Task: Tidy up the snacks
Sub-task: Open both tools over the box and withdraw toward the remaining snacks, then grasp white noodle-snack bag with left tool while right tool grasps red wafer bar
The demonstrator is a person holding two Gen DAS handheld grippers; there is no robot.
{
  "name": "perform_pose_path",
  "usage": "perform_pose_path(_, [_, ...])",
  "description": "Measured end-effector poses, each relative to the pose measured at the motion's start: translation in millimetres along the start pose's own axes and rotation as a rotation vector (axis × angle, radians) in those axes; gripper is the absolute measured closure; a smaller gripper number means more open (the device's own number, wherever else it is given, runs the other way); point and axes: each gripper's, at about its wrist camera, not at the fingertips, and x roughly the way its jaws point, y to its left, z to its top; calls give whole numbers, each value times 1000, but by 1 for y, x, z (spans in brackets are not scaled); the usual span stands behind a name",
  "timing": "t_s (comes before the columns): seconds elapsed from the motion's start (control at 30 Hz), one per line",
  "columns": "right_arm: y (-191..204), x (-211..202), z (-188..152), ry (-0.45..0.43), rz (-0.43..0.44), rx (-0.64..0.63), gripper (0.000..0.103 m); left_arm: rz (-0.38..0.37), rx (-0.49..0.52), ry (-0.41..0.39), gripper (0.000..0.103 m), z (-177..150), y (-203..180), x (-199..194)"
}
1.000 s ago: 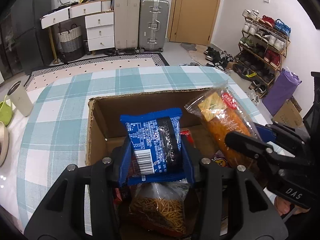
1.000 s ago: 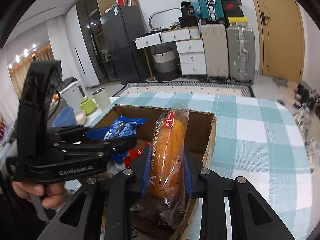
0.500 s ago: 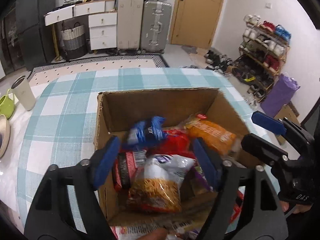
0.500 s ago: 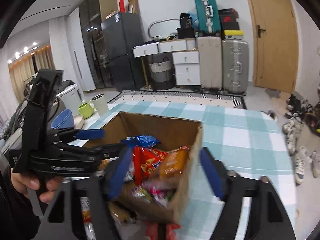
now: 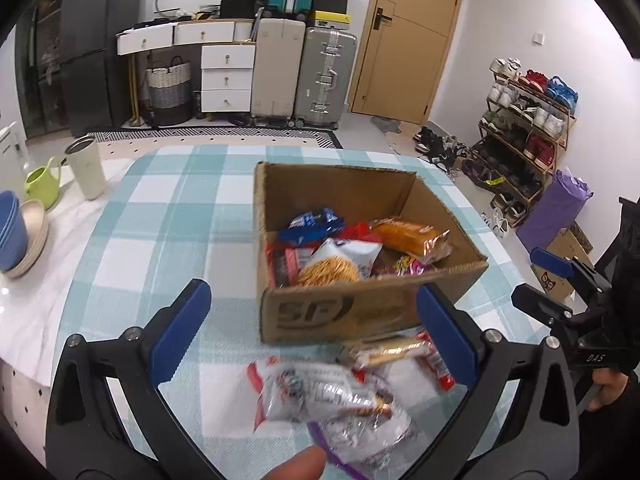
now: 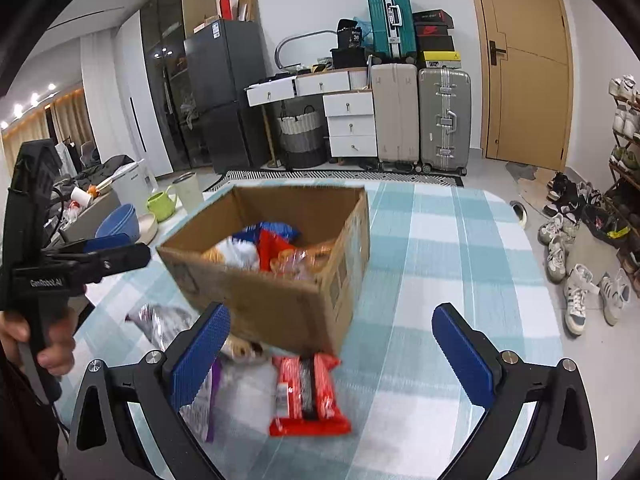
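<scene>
Cardboard box [image 5: 372,312] is seen at frame centre in the left wrist view, on the checked tablecloth [image 5: 160,216], already loaded with packets — a blue packet [image 5: 316,222], an orange bread pack [image 5: 412,236], a noodle-snack bag [image 5: 340,264].

Risks, as judged: loose snacks [image 5: 336,392] are piled at lower centre, hard against the box's near wall. If one is gripped from a heap of slick, overlapping wrappers, a neighbour may be dragged along or the foil may slip out. The box is light and unanchored; it could be shoved or tipped by a finger catching its near rim. The red packet [image 6: 306,396], at lower centre of the right wrist view, lies partly under the box corner — or only beside it; it cannot be told.

Tools: left gripper [image 5: 312,332] is opening, jaws spread wide, nothing held or touched. Right gripper [image 6: 332,352] likewise opening, wide and empty, with the red packet lying on the cloth in the gap.
</scene>
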Motion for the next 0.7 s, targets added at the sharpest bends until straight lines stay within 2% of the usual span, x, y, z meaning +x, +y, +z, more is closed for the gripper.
perform_pose_path(0.13, [6, 7, -17, 23, -4, -1, 1, 23, -6, 5, 1, -19, 9, -9])
perform_pose_path(0.3, [10, 16, -34, 36, -5, 2, 1, 17, 12, 29, 1, -40, 11, -12])
perform_pose_path(0.43, [13, 22, -39, 72, -10, -12, 1, 31, 43, 62, 1, -57, 5, -7])
perform_pose_path(0.7, [13, 24, -39, 83, -35, -16, 1, 10, 71, 87, 1, -72, -9, -2])
